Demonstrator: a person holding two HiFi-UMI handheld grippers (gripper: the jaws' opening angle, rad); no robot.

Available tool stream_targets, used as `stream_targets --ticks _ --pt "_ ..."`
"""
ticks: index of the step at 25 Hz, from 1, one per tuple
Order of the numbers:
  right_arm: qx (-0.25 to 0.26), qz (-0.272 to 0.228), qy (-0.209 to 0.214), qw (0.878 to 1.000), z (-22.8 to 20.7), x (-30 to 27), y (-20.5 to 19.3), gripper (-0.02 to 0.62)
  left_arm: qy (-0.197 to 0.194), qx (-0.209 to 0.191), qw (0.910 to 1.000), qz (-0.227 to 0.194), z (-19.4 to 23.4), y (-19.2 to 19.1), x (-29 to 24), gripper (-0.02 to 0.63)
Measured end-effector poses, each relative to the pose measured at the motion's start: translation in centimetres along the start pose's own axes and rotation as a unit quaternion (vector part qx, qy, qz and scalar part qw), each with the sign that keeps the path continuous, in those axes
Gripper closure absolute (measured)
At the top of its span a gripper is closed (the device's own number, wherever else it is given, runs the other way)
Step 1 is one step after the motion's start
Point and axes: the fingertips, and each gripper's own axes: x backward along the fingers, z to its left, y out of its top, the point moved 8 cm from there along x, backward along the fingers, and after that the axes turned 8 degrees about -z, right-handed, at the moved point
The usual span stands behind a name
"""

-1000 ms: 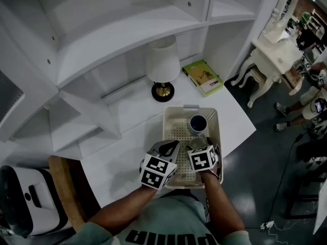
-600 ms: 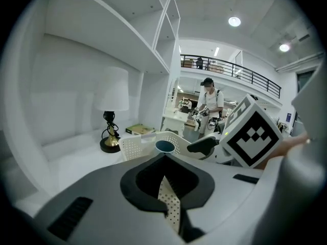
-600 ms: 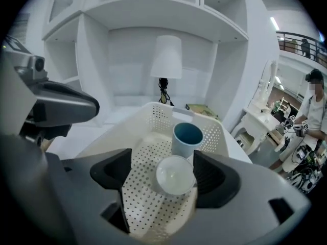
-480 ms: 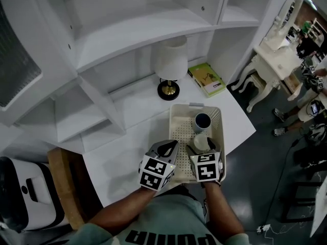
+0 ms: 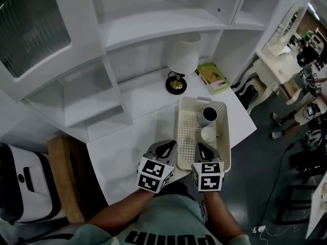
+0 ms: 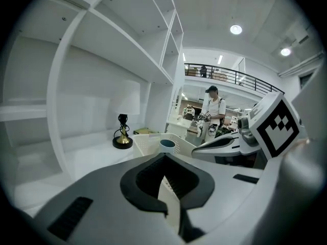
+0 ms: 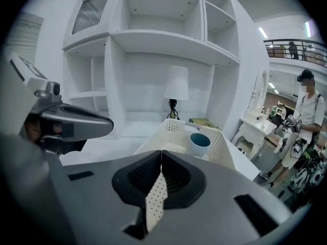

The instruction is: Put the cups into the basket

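On the white table the cream perforated basket [image 5: 186, 137] holds two upright cups: a blue-lined cup [image 5: 209, 115] at its far end and a white cup [image 5: 208, 134] just nearer. My right gripper [image 5: 203, 149] hovers over the basket's near end, clear of the white cup, its jaws closing to shut with nothing between them. Beside it, my left gripper [image 5: 166, 150] is shut and empty at the basket's near left corner. The basket [image 7: 173, 129] and blue-lined cup [image 7: 199, 143] lie ahead of the right gripper [image 7: 161, 154]. From the left gripper [image 6: 164, 161], the basket [image 6: 148, 142] shows ahead.
A white-shaded lamp [image 5: 181, 60] and a green book [image 5: 213, 77] stand behind the basket, under white shelving [image 5: 153, 19]. The table's right edge [image 5: 245, 131] drops to a dark floor. A white dressing table [image 5: 278, 55] and people stand beyond, at the right.
My right gripper has drawn back from the white cup toward me and its jaws have shut. The white cup stays standing in the basket. The left gripper has barely moved.
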Motion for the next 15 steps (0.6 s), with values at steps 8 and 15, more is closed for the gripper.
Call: stream_targets --ticks 8,15 --pt "-0.008 -0.016 0.013 1.000 3.0 2.7 -0.7 0.580 -0.007 0.005 0.9999 -0.008 -0.6 -1.1 3.7 0.600" --pt "-0.002 -0.045 0.037 0.998 1.4 5.2 -0.2 0.580 0.009 0.002 0.9993 -0.035 -3.4 0.2 4.2 0.600"
